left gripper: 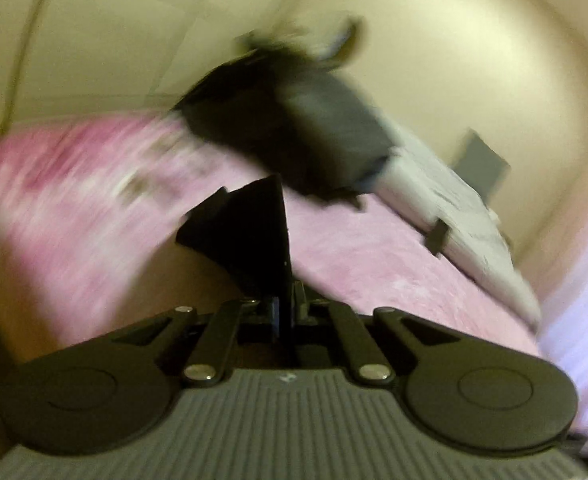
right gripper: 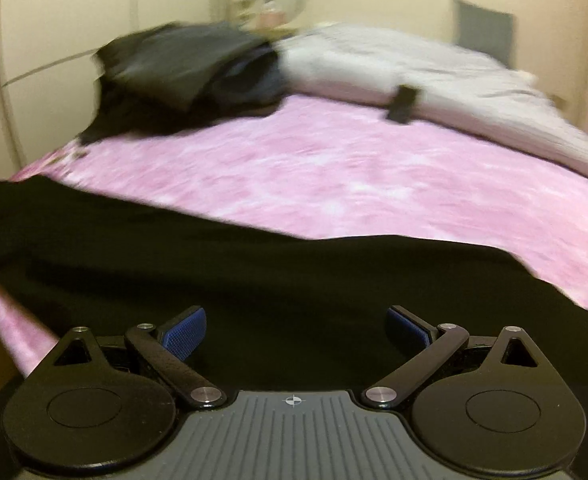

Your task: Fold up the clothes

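**Left has a grip, right not yet**

Left gripper (left gripper: 282,216) clenched on a corner of the black garment (right gripper: 254,280), which lies on the pink blanket (right gripper: 333,168). Right gripper (right gripper: 295,336) released, hovering over it. Next: right needs an edge before folding

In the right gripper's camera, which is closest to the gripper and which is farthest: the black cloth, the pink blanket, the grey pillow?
1. Black cloth, right under the open jaws.
2. Pink blanket, past it, mid-bed.
3. Grey pillow, far right by the wall.
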`<state>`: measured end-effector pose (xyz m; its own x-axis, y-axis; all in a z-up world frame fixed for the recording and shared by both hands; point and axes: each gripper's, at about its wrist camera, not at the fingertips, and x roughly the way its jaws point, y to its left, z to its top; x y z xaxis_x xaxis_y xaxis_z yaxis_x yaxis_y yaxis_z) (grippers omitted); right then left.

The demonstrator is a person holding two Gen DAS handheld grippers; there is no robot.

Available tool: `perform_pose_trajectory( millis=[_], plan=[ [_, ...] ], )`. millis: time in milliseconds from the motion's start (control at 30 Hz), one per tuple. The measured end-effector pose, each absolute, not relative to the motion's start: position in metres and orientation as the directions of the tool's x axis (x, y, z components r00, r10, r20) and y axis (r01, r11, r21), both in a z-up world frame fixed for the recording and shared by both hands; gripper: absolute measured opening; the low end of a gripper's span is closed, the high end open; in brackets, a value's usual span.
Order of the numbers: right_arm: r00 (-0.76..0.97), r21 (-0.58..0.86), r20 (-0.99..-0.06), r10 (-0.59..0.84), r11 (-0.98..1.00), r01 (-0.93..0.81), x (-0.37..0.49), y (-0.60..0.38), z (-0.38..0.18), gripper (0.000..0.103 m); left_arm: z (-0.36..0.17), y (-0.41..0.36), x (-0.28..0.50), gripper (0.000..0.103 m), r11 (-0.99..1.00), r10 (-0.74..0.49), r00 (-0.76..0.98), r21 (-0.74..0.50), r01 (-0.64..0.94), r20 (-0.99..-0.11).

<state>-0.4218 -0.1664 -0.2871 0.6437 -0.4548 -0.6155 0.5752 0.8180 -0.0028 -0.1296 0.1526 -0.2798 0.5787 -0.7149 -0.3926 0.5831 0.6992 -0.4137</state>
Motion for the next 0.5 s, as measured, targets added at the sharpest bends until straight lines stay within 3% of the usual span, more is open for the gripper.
perform_pose_trajectory(
  millis=[133, 233, 333, 433, 500],
  plan=[
    [0.601, 0.032, -0.559, -0.571, 0.709, 0.704, -0.486, -0.187, -0.277, 0.098, -0.227, 0.067, -0.203, 0.001, 0.542, -0.82, 0.483, -0.142, 0.828, -0.309],
    [0.553, 0.063, -0.518, -0.652, 0.616, 0.785, -0.54, -0.199, -0.269, 0.098, -0.219, -0.005, -0.283, 0.002, 0.319, -0.888, 0.322, 0.063, 0.946, -0.329],
    [0.506, 0.084, -0.497, -0.705, 0.542, 0.836, -0.588, -0.205, -0.267, 0.098, -0.263, -0.08, -0.364, 0.002, -0.005, -0.834, 0.12, 0.226, 0.974, -0.538],
    [0.462, 0.107, -0.503, -0.731, 0.478, 0.872, -0.627, -0.209, -0.27, 0.098, -0.335, -0.124, -0.423, 0.003, -0.282, -0.673, 0.015, 0.276, 0.919, -0.739],
    [0.44, 0.129, -0.519, -0.733, 0.442, 0.888, -0.648, -0.211, -0.274, 0.098, -0.358, -0.123, -0.447, 0.001, -0.334, -0.682, 0.068, 0.393, 0.857, -0.728]
  ],
)
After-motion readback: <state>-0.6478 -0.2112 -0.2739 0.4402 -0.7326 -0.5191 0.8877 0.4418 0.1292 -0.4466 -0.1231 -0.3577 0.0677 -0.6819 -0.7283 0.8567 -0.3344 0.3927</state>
